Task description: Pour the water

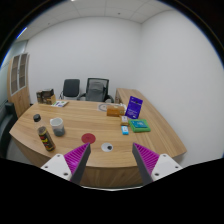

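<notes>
On the left part of a long wooden table (100,125) stands a dark bottle (45,137) with a pale cap. Just behind it, to the right, sits a grey cup (58,127). A round red coaster (87,136) lies near the table's middle, and a small white and black disc (106,149) lies just ahead of my fingers. My gripper (112,162) is open, hovering over the table's near edge with nothing between its purple pads (76,158). The bottle is ahead and left of the left finger.
A purple standing card (134,107), a teal box (140,126) and a small blue item (124,130) sit on the right side. A small dark object (38,118) and a box (46,97) are at the far left. Two office chairs (95,90) stand beyond the table.
</notes>
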The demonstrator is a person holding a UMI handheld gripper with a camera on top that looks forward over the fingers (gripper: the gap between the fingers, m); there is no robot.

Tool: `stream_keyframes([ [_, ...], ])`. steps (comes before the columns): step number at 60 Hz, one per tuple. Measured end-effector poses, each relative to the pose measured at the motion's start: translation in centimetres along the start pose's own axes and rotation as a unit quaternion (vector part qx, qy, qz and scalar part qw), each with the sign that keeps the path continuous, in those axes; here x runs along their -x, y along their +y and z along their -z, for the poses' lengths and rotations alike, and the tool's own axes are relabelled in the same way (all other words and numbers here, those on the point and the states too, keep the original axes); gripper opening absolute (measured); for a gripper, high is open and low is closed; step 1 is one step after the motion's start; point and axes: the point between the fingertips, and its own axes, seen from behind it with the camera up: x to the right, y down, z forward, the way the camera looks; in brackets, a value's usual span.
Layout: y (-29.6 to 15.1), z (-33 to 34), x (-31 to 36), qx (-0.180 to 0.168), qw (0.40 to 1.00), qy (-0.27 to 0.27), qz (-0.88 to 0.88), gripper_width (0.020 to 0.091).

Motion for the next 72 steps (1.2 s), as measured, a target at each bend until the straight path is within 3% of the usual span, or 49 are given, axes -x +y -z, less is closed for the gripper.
stream_keyframes([
  [20, 5.3, -1.4, 3.4, 0.033, 0.999, 0.013, 0.017, 0.0856],
  [35, 10.4, -2.0, 17.5, 0.054, 0.998, -0.012, -0.009, 0.0861],
  [47, 8.0, -5.5, 30.7, 0.015, 0.997, -0.063, -0.052, 0.0859],
  [59, 3.5, -12.5, 35.4, -0.043, 0.996, -0.058, -0.054, 0.0856],
  [64, 2.5, -14.9, 36.2, -0.058, 0.995, -0.058, -0.057, 0.0799],
  [72, 3.0, -17.5, 35.9, -0.061, 0.996, -0.046, -0.052, 0.059],
])
